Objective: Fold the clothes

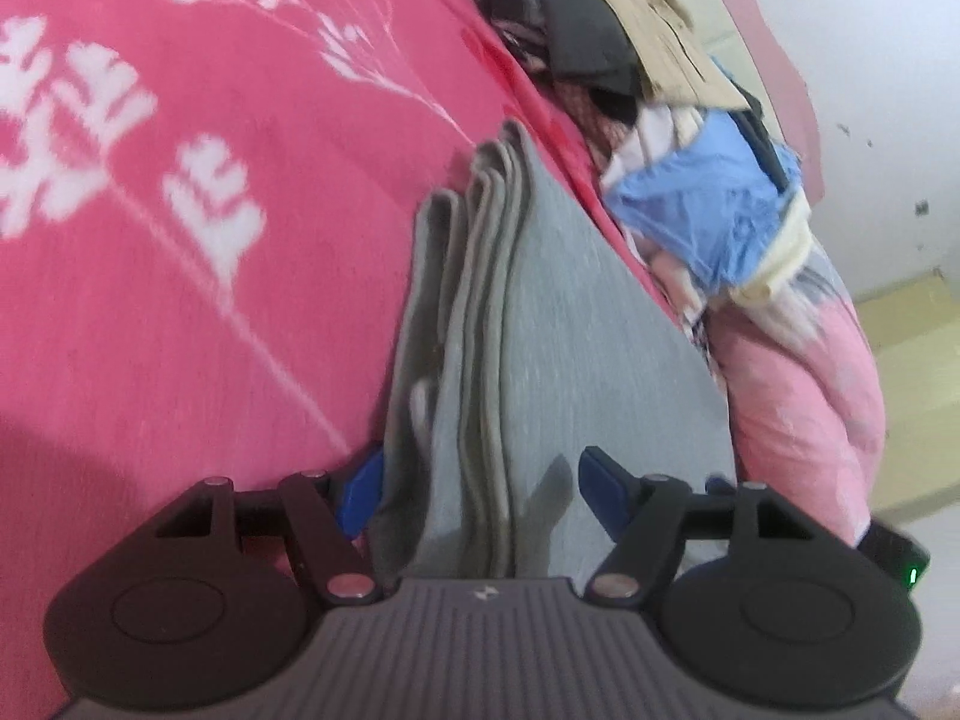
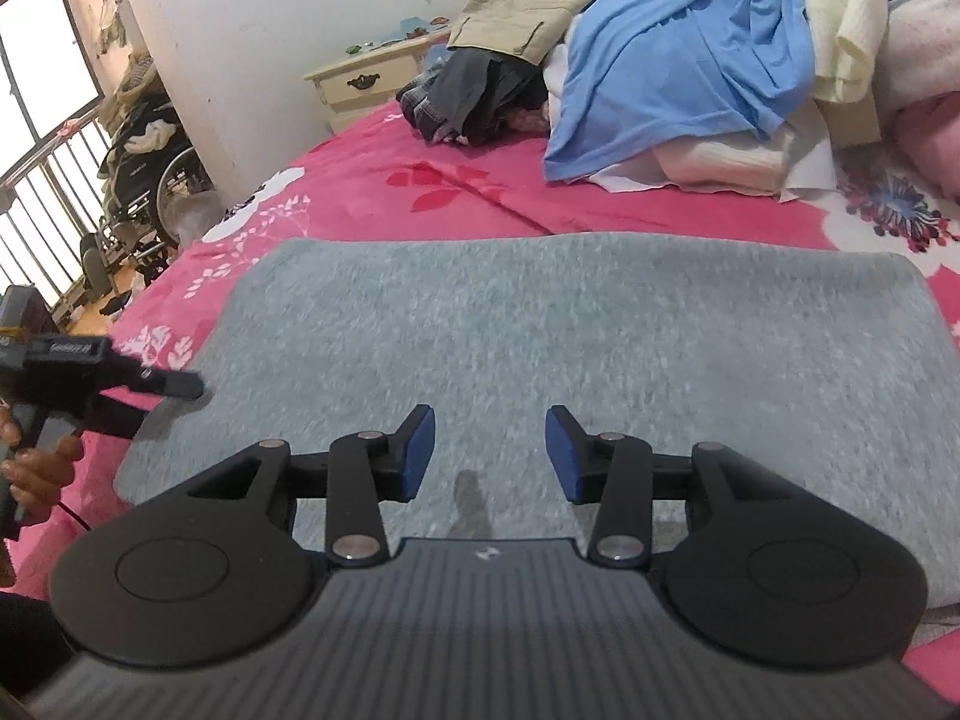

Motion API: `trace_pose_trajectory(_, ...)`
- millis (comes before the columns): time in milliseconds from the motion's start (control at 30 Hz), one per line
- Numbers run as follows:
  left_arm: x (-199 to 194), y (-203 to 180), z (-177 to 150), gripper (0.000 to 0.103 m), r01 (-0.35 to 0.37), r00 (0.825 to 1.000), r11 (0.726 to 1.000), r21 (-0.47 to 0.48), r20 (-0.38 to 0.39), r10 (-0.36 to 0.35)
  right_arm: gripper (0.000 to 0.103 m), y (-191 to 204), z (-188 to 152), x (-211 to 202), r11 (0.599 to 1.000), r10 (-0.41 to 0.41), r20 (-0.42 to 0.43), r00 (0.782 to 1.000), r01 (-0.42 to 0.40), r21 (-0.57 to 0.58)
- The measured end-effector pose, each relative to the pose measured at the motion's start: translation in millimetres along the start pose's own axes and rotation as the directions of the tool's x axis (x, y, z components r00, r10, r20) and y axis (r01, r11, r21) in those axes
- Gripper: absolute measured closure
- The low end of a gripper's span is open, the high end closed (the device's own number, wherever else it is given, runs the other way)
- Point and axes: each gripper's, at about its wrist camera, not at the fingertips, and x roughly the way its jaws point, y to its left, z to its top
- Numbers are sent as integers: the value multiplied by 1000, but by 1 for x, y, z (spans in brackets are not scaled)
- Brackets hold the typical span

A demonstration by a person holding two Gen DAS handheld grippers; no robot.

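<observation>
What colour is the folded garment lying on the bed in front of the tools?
Plain grey folded garment, no pattern; clearest in the right wrist view.

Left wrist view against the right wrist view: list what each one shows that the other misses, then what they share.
Only the left wrist view shows the stacked layered edges of the folded grey garment, with the open left gripper astride them.

Only the right wrist view shows the garment's flat top, the nightstand, the wheelchair, the window, and the hand that holds the left gripper at the garment's edge. The right gripper hovers open above the cloth.

Both show the pink floral blanket and the pile of unfolded clothes with its blue shirt.
</observation>
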Motion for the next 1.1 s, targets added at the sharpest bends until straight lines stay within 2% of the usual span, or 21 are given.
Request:
trace_pose_trajectory(133,9,0,7,31,-24,1000,1000,-14,-11,24,63,-1,0,3,1000,-4,-9,1000,4,4)
trace_pose_trajectory(300,19,-6,14,31,-30,999,999,-30,21,31,63,-4,3,6,1000,-30,8,1000,30,2)
trace_pose_trajectory(467,21,-9,11,41,-32,998,999,-31,59,34,69,-17,26,25,996,-86,39,996,86,-7)
trace_pose_trajectory(633,21,-7,11,42,-31,998,999,-36,58,33,73,-40,44,58,993,-113,32,993,112,37)
trace_pose_trajectory(733,22,-8,11,41,-39,997,999,-30,60,41,73,-40,28,65,992,-126,9,992,126,9)
trace_pose_trajectory(867,21,-6,11,41,-36,998,999,-29,59,38,73,-22,2,42,990,-134,-26,991,133,-39)
trace_pose_trajectory(1000,20,-5,12,41,-32,998,999,-41,58,34,73,4,-27,14,979,-152,-79,985,139,-151)
trace_pose_trajectory(1100,20,-5,12,41,-33,998,998,-45,59,35,75,19,-30,6,959,-172,-102,980,143,-244)
